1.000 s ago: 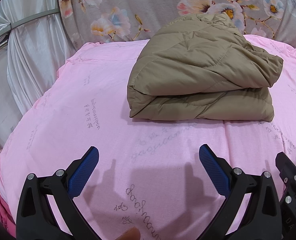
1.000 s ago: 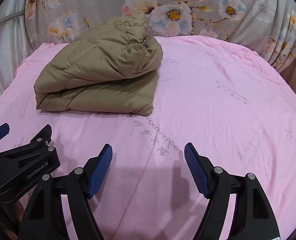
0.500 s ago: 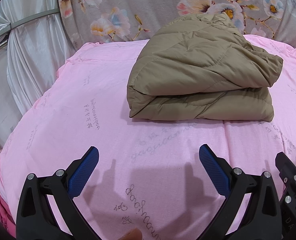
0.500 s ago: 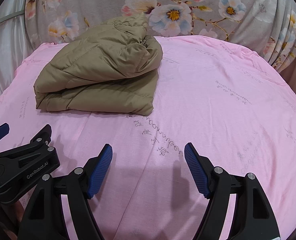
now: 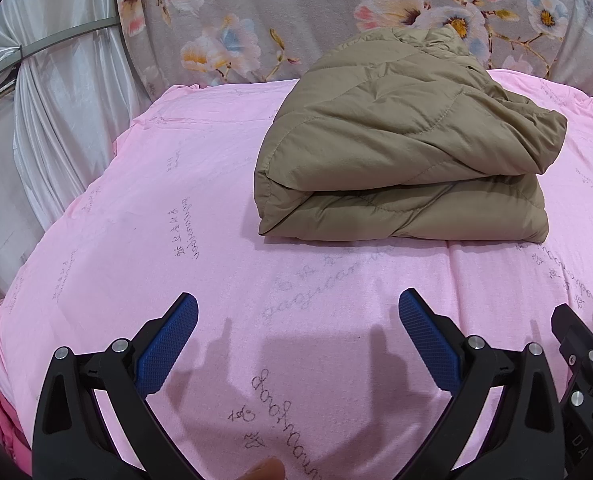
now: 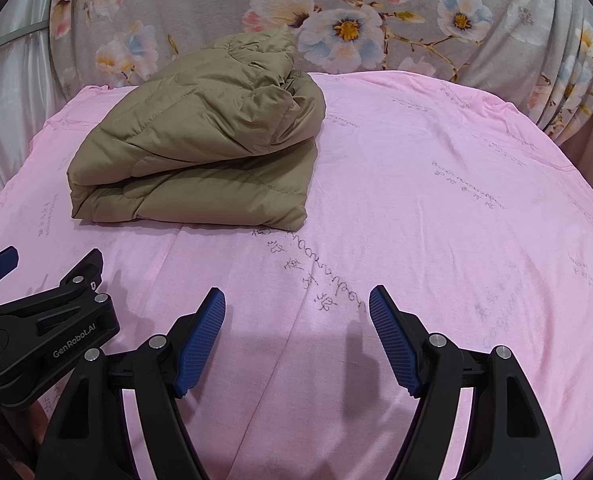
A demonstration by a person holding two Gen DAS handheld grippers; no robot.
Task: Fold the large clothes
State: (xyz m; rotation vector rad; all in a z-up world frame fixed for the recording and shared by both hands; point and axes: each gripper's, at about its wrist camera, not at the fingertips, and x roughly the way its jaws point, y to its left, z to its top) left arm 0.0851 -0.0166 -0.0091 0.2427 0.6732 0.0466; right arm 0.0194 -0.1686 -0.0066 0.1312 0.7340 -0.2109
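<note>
A tan quilted jacket (image 5: 400,152) lies folded in a thick bundle on the pink bed sheet (image 5: 156,220). In the right wrist view the jacket (image 6: 200,152) sits at the back left. My left gripper (image 5: 298,308) is open and empty, low over the sheet in front of the jacket and apart from it. My right gripper (image 6: 296,300) is open and empty, over bare sheet to the right of the jacket's front corner. The left gripper's body (image 6: 44,328) shows at the lower left of the right wrist view.
A grey floral cloth (image 5: 296,20) hangs behind the bed. A white satin curtain (image 5: 48,112) hangs at the left edge. The sheet (image 6: 456,200) stretches wide to the right of the jacket. The bed's left edge drops off near the curtain.
</note>
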